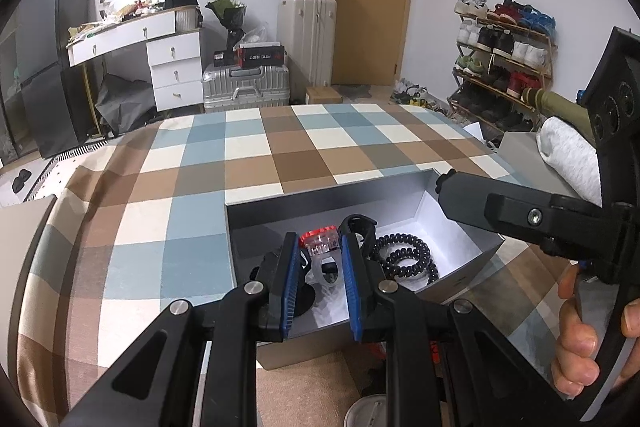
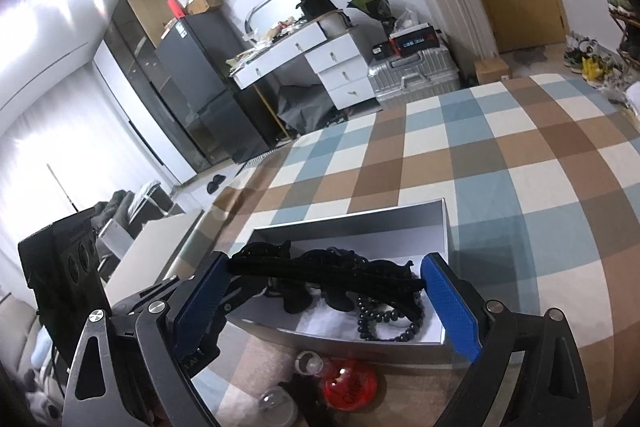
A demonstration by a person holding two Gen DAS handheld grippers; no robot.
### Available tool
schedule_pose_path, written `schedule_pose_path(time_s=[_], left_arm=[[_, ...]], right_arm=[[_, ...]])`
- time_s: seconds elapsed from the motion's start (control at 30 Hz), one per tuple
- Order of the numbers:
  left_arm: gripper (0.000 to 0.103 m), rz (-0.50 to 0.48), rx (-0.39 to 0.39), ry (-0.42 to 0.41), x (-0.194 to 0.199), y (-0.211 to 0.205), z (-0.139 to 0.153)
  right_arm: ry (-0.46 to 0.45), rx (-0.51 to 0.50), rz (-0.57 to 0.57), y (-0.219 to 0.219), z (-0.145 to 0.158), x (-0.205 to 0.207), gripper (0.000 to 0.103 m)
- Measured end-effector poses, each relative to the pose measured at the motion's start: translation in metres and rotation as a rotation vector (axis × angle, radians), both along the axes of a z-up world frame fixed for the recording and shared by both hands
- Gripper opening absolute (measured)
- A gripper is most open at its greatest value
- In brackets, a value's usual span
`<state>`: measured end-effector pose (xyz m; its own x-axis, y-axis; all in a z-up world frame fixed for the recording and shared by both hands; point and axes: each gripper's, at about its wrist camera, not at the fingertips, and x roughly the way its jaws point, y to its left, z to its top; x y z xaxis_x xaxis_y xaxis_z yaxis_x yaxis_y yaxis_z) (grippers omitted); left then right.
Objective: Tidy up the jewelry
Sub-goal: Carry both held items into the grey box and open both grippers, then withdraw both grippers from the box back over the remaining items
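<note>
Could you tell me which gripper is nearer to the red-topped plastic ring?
Left. The left gripper has the ring between its fingers over the grey box; the right gripper is open, off to the box's right side.

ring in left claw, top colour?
Red top on the ring, clear band; left wrist view shows it best.
</note>
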<state>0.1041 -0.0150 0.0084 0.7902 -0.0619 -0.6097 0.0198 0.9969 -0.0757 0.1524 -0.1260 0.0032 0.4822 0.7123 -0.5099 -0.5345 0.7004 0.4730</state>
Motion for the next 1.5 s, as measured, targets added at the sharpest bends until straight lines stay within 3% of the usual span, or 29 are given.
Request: schedule_pose_path(time_s=[0.3, 0.43, 0.47, 0.57, 0.7, 0.83, 1.0, 1.33, 1.5], left_arm=[[0.024, -0.005, 0.011, 0.012, 0.0, -0.005, 0.001], [0.063, 0.008, 0.017, 0.014, -0.003, -0.005, 0.001], [0.068, 0.012, 0.02, 0.002, -0.005, -0.006, 0.003], [0.082, 0.023, 0.018, -0.005, -0.011, -0.004, 0.007], [0.084, 0.03, 0.003, -0.017, -0.021, 0.002, 0.011], [0.102, 0.045, -0.02, -0.03, -0.033, 0.008, 0.017], [0.102, 0.035, -0.023, -0.029, -0.046, 0.01, 0.017], [0.102, 0.001, 0.095, 0.018, -0.06, 0.004, 0.002], [0.102, -0.013, 0.086, 0.039, -0.058, 0.006, -0.003]], right_arm=[[0.007, -0.031, -0.006, 0.002, -0.002, -0.001, 0.097], [0.014, -0.034, -0.005, 0.001, -0.002, -0.001, 0.098], [0.009, -0.036, -0.008, 0.001, -0.001, -0.002, 0.098], [-0.012, -0.045, -0.013, -0.002, 0.003, -0.006, 0.101], [-0.056, -0.072, -0.045, -0.007, 0.011, -0.013, 0.103], [-0.072, -0.112, -0.023, -0.01, 0.016, -0.019, 0.103], [-0.081, -0.161, -0.044, -0.015, 0.014, -0.029, 0.103], [-0.036, -0.366, 0.011, -0.009, -0.016, -0.047, 0.103], [-0.029, -0.45, 0.048, -0.002, -0.031, -0.053, 0.103]])
